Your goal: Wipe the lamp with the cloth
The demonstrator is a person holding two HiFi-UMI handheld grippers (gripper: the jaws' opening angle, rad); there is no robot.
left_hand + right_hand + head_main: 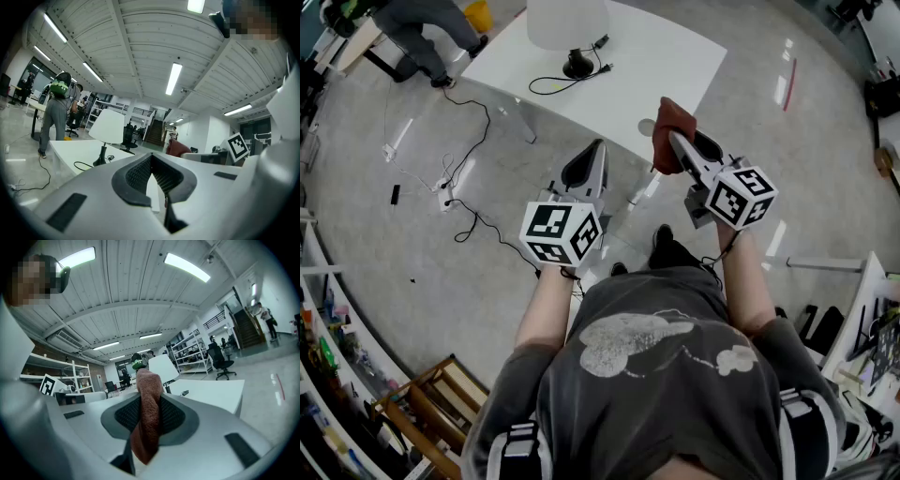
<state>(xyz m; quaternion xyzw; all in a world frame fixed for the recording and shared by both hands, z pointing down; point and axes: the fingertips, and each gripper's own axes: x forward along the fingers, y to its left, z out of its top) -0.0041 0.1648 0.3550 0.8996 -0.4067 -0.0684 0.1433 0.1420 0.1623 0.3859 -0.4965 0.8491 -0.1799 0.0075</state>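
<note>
Approach step: your right gripper (682, 148) pinches the cloth (668, 127), your left gripper (586, 171) sits closed on nothing, and next you carry the cloth forward to the lamp (567, 23) on the table (675, 66).

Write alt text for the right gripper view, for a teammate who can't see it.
The right gripper is shut on a reddish-brown cloth that sticks up between its jaws. Past it stands a white table with a white-shaded lamp, under a ribbed ceiling with strip lights.
</note>
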